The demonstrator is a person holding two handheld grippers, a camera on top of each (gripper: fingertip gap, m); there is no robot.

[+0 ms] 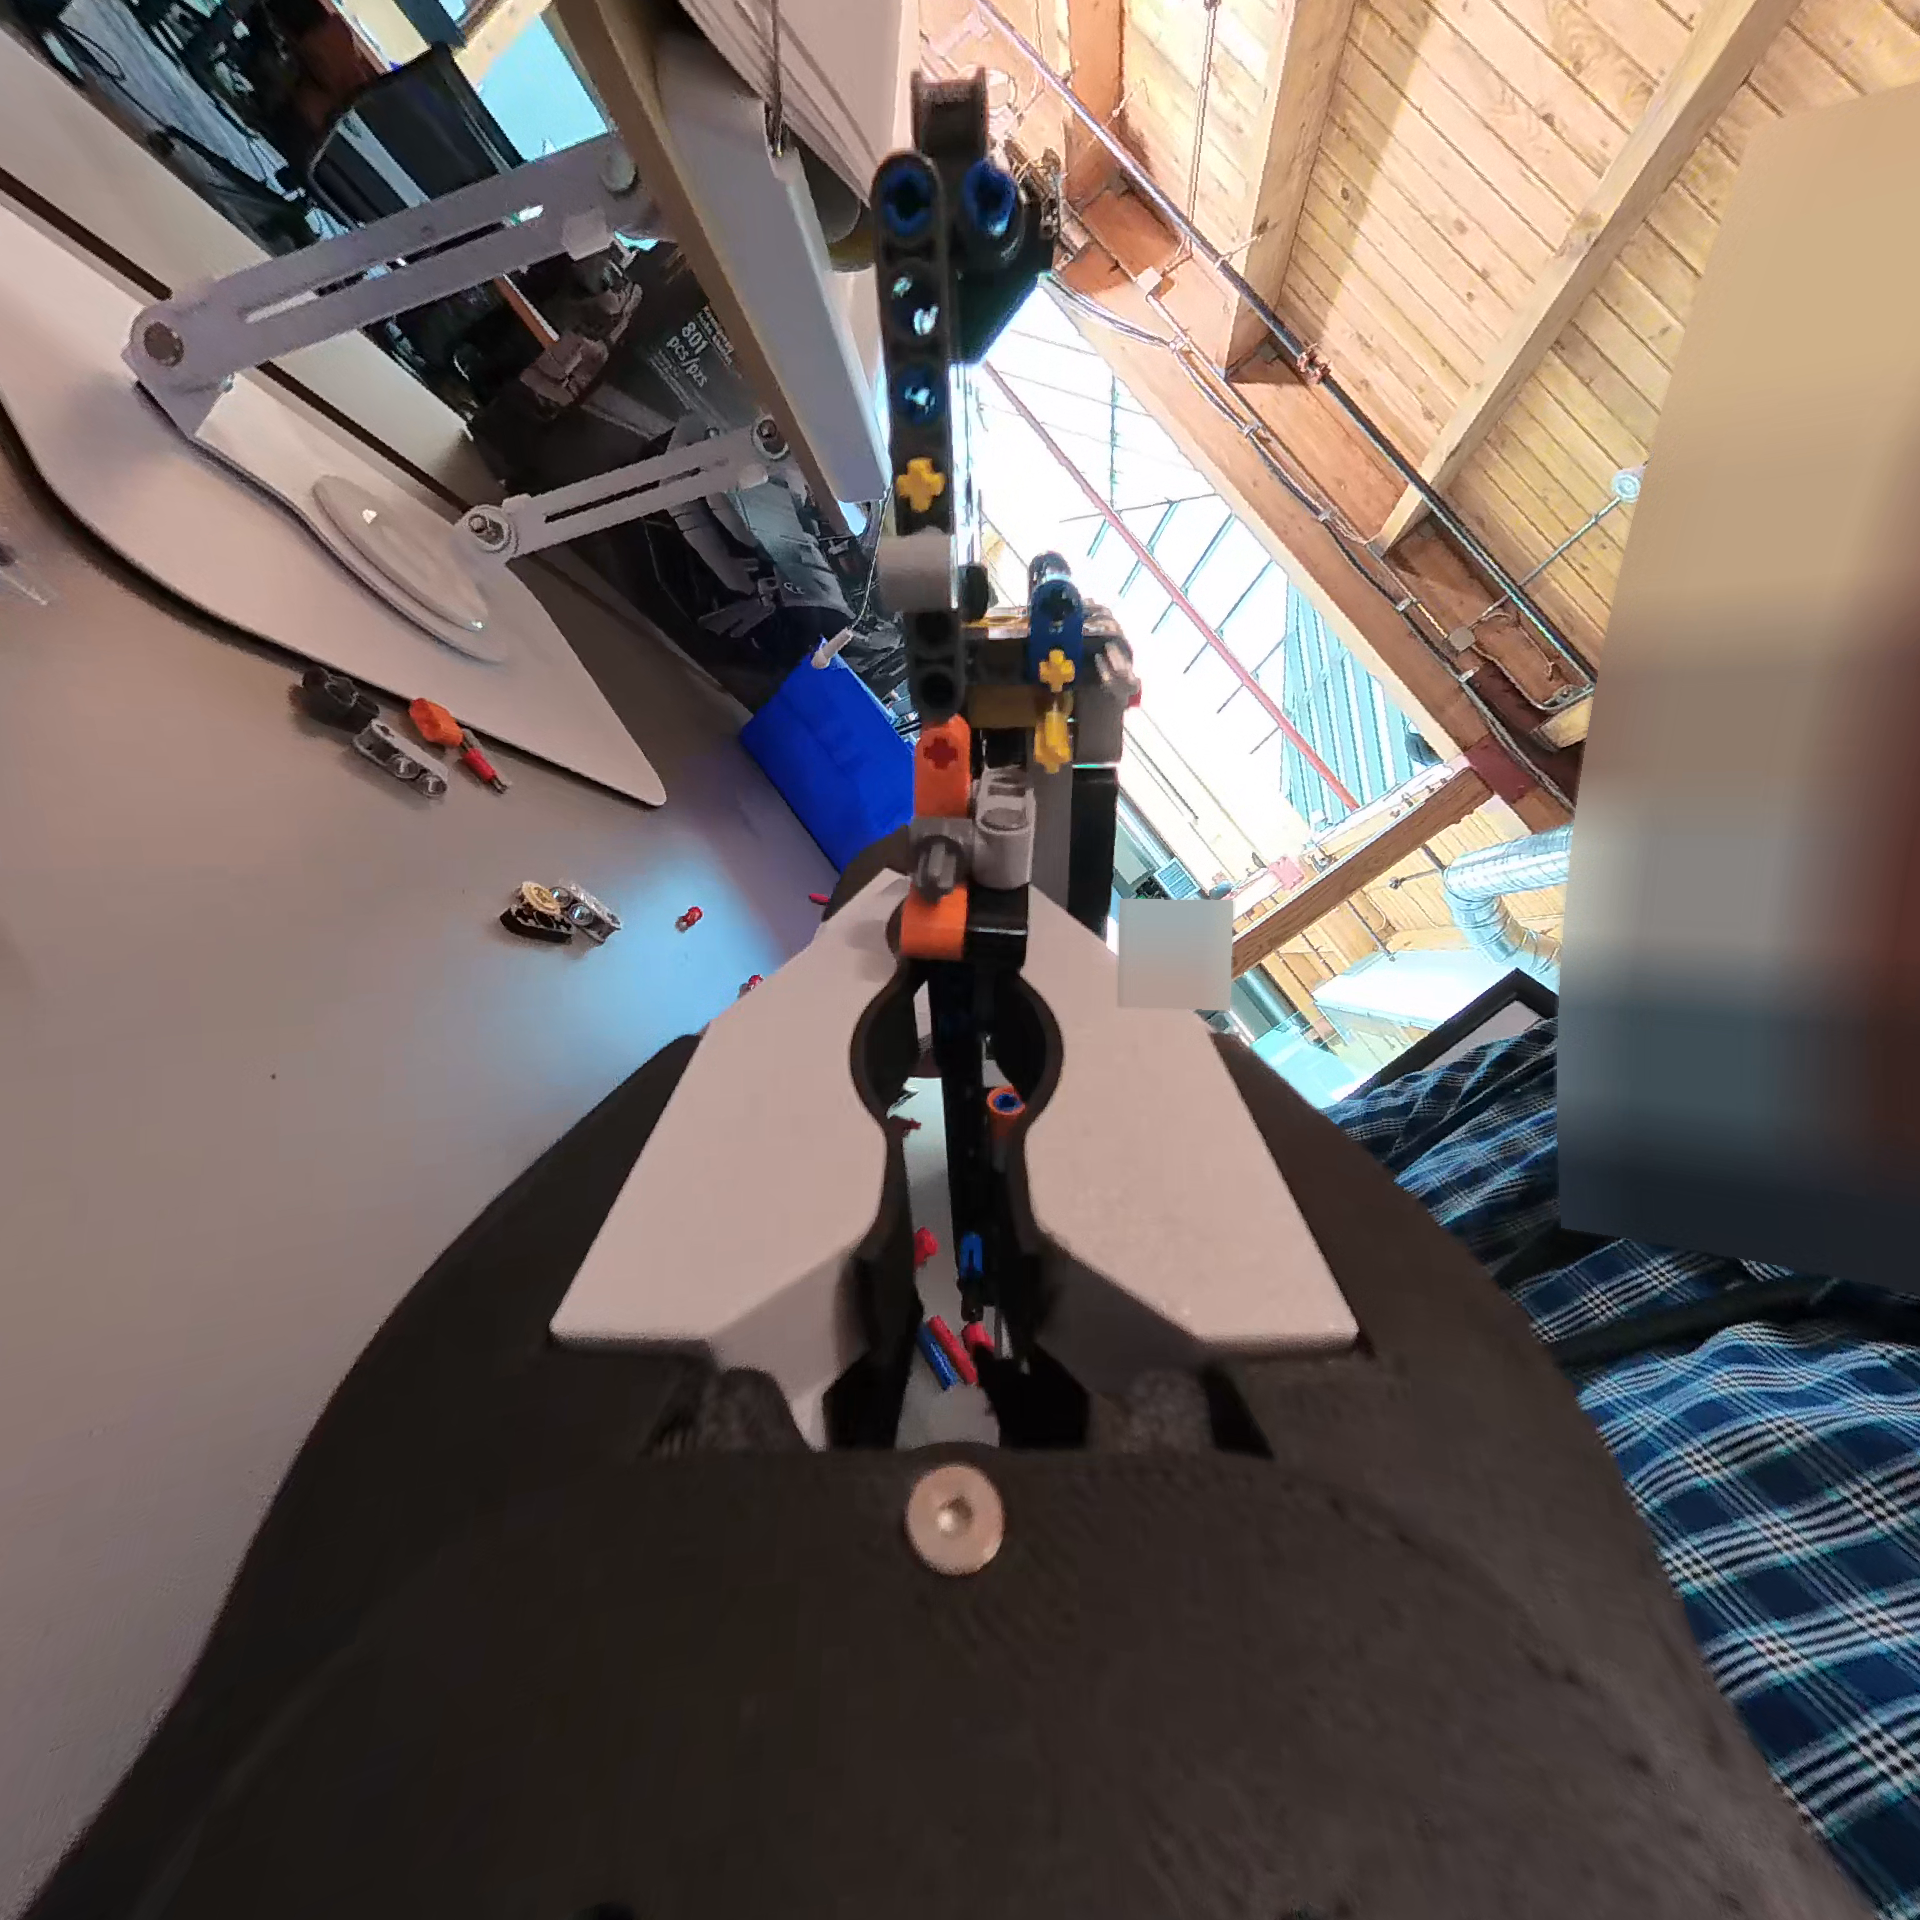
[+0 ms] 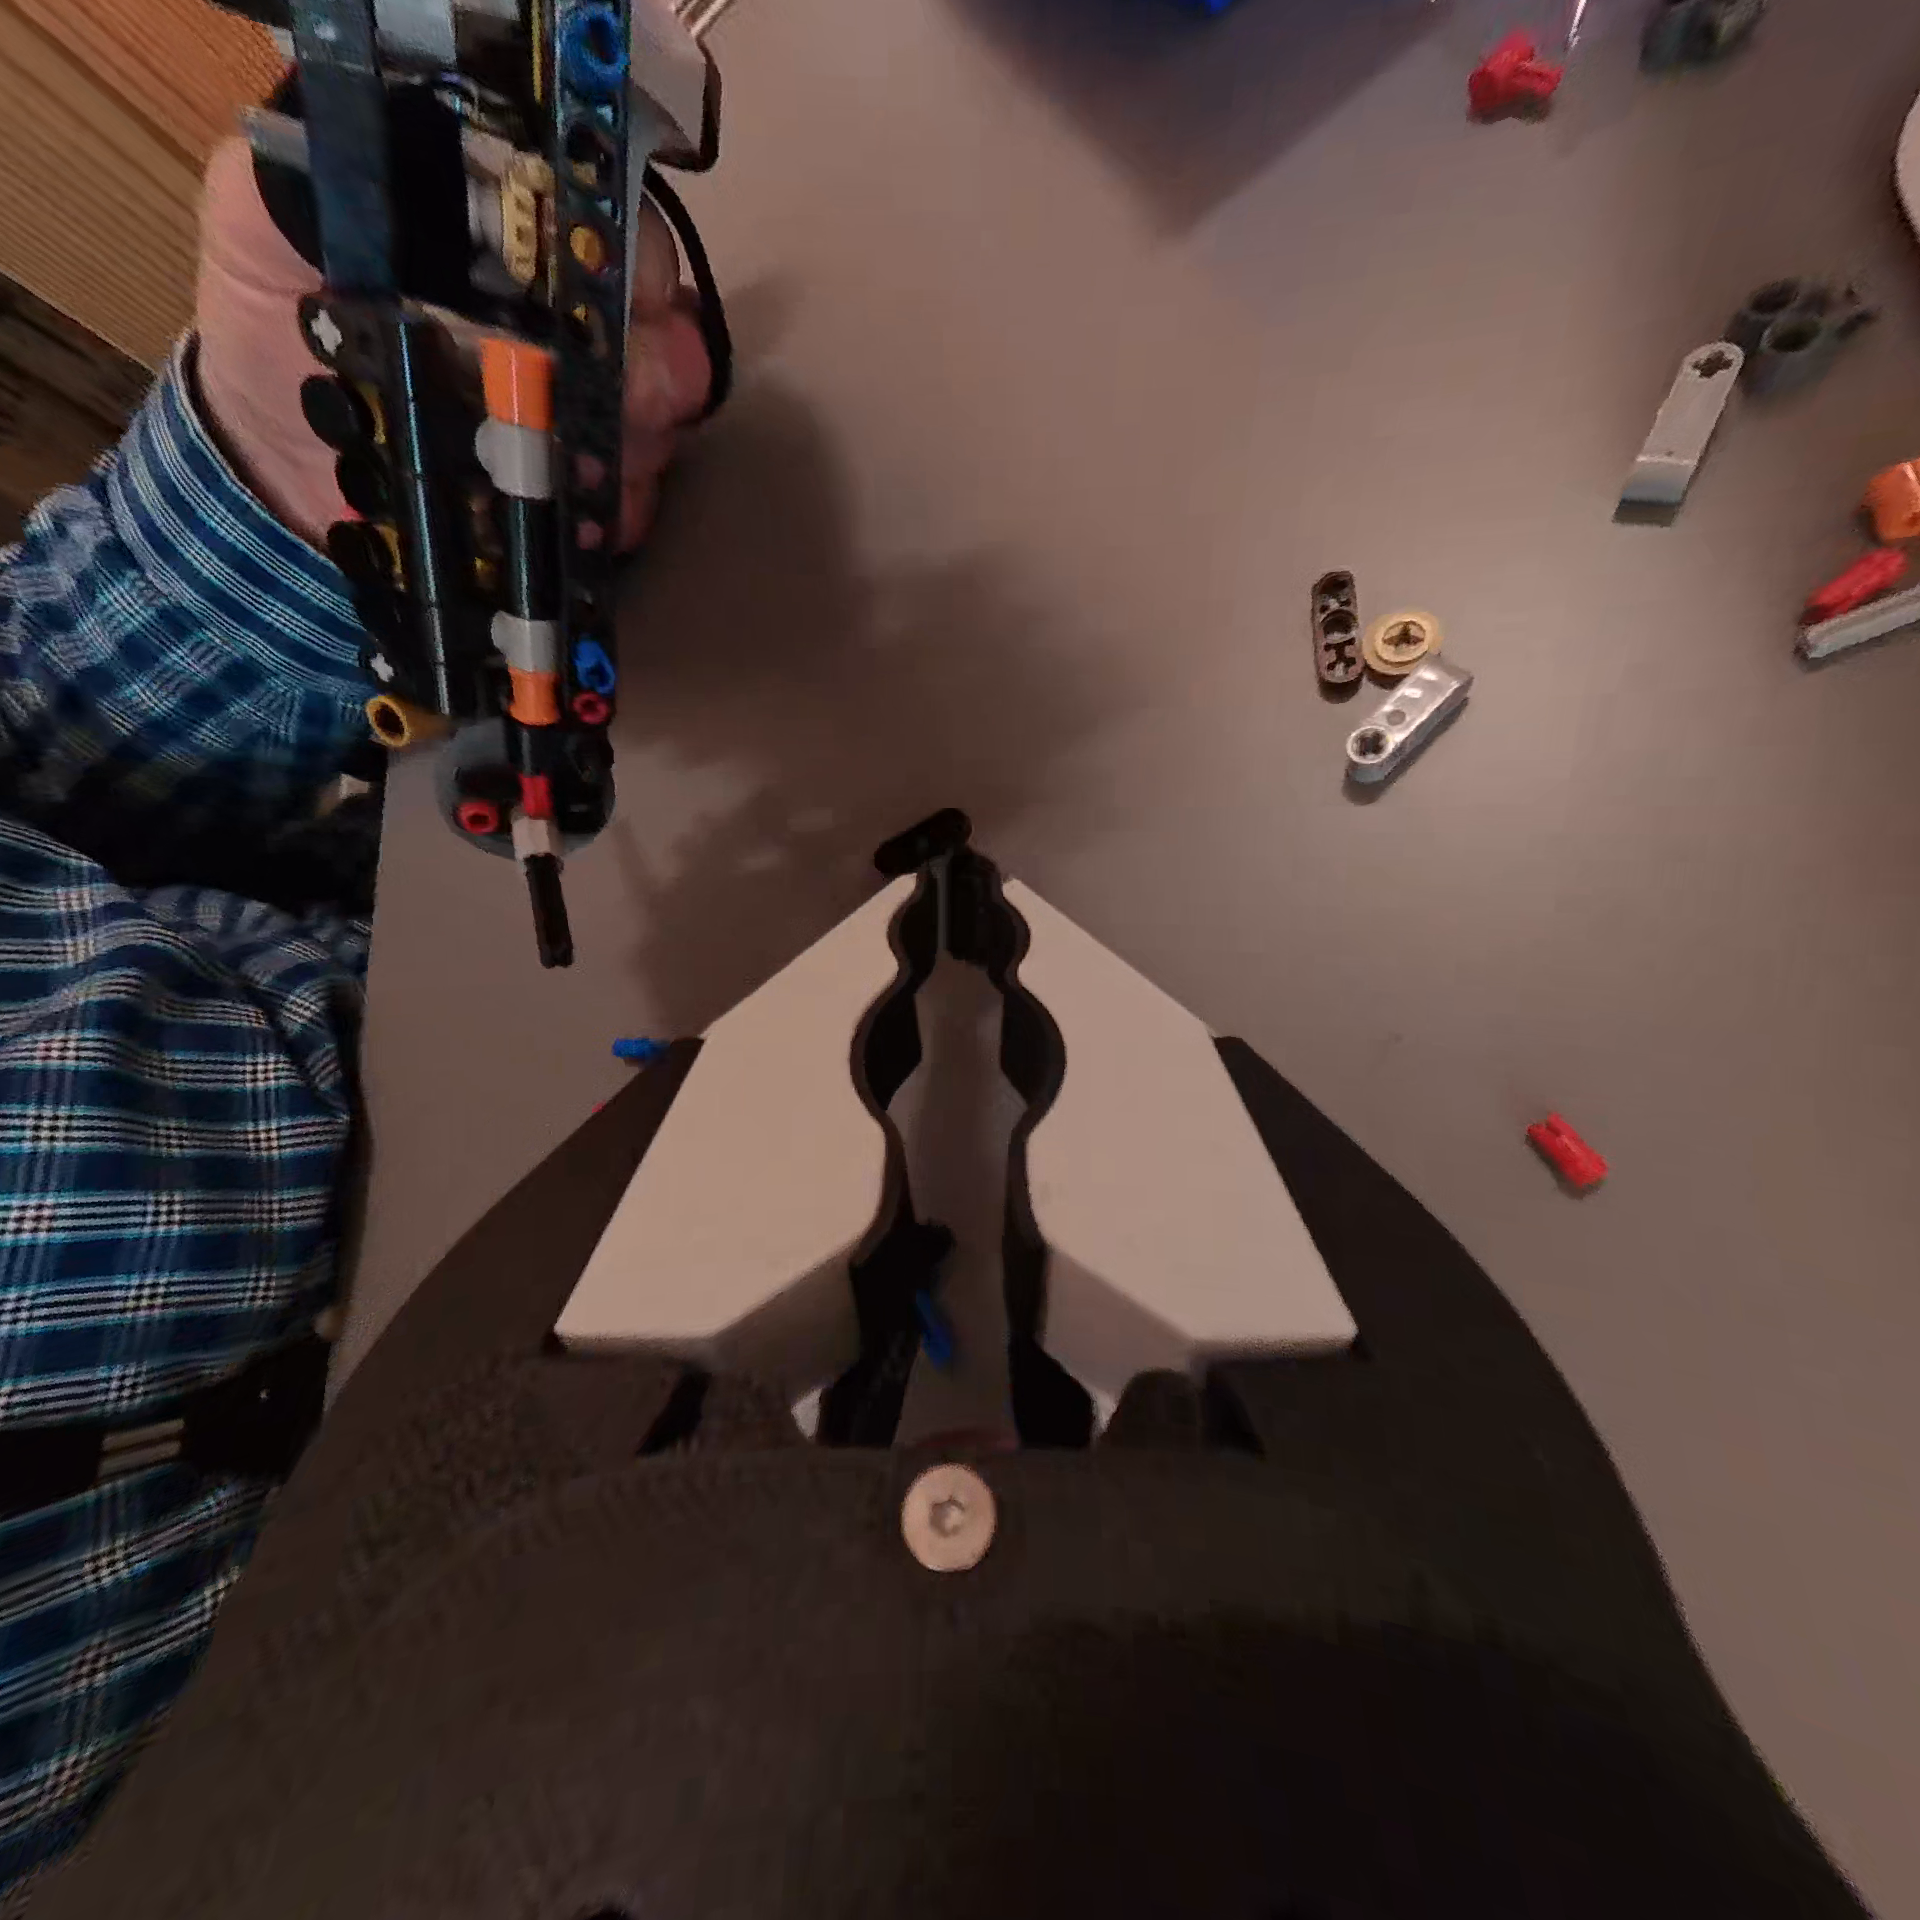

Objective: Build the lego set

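My left gripper [image 1: 961, 920] is shut on the lego assembly [image 1: 920, 416], a long build of black beams with blue pins, yellow axles and orange and grey connectors. It holds the build up off the grey table [image 1: 260, 1039], pointing away from the camera. In the right wrist view the same assembly [image 2: 488, 436] hangs at the upper left in front of a hand [image 2: 244, 312]. My right gripper [image 2: 951, 883] is shut on a small black lego piece [image 2: 923, 836] that pokes out of its tips. It sits above the table [image 2: 1195, 935], to the right of the assembly's lower end and apart from it.
Loose parts lie on the table to the right: a red pin [image 2: 1566, 1148], a grey beam [image 2: 1408, 717], a tan round piece [image 2: 1403, 639], a grey lever piece [image 2: 1683, 426]. A blue pin [image 2: 636, 1047] lies on the left. A blue bin [image 1: 831, 748] and a white stand [image 1: 343, 281] stand farther off.
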